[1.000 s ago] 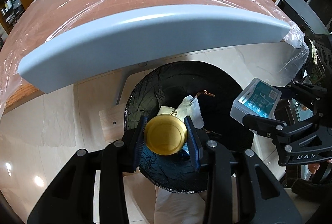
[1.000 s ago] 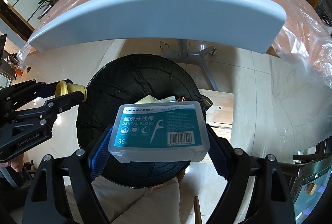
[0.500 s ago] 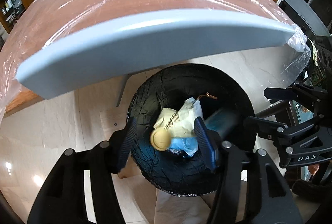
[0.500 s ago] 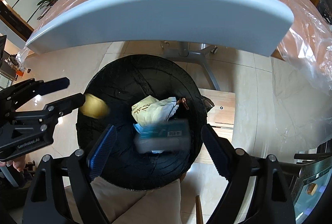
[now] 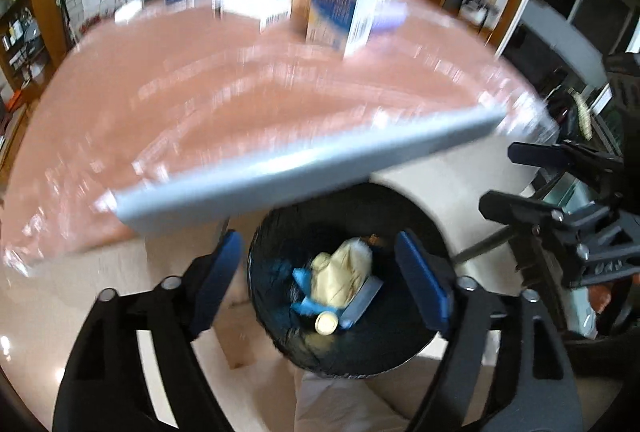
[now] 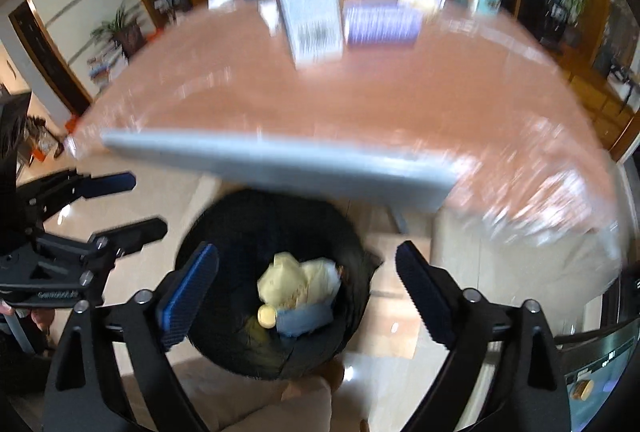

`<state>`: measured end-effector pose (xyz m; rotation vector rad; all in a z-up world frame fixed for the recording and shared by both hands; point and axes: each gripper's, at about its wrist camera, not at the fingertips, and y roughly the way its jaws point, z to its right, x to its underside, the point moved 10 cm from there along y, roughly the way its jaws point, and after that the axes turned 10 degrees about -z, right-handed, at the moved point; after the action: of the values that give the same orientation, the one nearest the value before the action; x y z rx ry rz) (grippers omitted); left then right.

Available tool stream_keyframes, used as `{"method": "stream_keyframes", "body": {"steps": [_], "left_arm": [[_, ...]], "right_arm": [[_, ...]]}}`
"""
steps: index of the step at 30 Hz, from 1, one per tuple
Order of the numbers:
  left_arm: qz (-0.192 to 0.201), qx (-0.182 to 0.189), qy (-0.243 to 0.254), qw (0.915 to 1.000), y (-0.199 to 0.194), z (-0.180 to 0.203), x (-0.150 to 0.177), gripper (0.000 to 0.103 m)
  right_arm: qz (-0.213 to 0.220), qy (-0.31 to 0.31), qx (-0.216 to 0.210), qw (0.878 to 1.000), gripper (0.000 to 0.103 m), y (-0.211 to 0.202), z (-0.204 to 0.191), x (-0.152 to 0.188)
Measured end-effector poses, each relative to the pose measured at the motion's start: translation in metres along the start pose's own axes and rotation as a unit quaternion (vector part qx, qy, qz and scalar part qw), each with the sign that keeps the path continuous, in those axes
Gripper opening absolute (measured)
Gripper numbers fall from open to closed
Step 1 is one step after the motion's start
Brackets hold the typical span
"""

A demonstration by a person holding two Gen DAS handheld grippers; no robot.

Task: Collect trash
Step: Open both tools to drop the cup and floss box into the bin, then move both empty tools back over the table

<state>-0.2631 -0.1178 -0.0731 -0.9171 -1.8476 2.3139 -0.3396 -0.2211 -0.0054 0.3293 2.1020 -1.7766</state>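
Currently both claws, left claw [image 5: 318, 272] and right claw [image 6: 306, 292], are spread wide and empty above the black bin [image 6: 224, 232], which holds the floss box [image 6: 304, 318], yellow cap [image 6: 266, 316] and crumpled paper [image 6: 296, 282]. Risk: remaining boxes [image 6: 312, 18] stand at the far table [image 6: 360, 104] edge; a hasty reach may topple them. Motion blur obscures labels; bin depth is indeterminate.

Motion smears both views. The boxes [image 5: 344, 12] at the table's far end carry print that cannot be read, and the purple items [image 6: 382, 22] beside them are streaked beyond telling. Inside the black bin [image 5: 280, 336] the small yellow piece [image 5: 326, 322] is perhaps a cap; too blurred to be sure. The clear box [image 6: 306, 318] next to it is soft-edged, its label unreadable, partly hidden under the crumpled yellow wrapper [image 6: 294, 282]. Both gripper bodies run off the lower edges.
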Motion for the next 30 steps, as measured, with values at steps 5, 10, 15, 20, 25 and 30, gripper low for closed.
{"method": "stream_keyframes", "body": {"steps": [5,10,15,20,25,30], "left_arm": [[0.065,-0.023,-0.005,0.9976,-0.031,-0.011,-0.035,0.099],[0.087,-0.060,-0.001,0.9944,-0.040,-0.040,-0.068,0.099],[0.081,-0.070,0.010,0.9942,-0.028,-0.068,-0.102,0.099],[0.064,-0.058,-0.007,0.9962,-0.010,-0.084,-0.131,0.099],[0.038,-0.041,-0.036,0.9978,0.016,-0.091,-0.169,0.099],[0.016,-0.048,-0.049,0.9975,0.042,-0.090,-0.196,0.099]], "right_arm": [[0.055,0.029,0.022,0.998,0.097,-0.036,0.019,-0.039],[0.086,0.077,0.036,0.993,0.099,-0.048,0.043,-0.086],[0.100,0.107,0.063,0.987,0.099,-0.044,0.063,-0.131],[0.102,0.121,0.097,0.983,0.099,-0.029,0.083,-0.172],[0.085,0.134,0.106,0.982,0.099,0.000,0.103,-0.211],[0.058,0.148,0.095,0.983,0.099,0.035,0.122,-0.245]]}}
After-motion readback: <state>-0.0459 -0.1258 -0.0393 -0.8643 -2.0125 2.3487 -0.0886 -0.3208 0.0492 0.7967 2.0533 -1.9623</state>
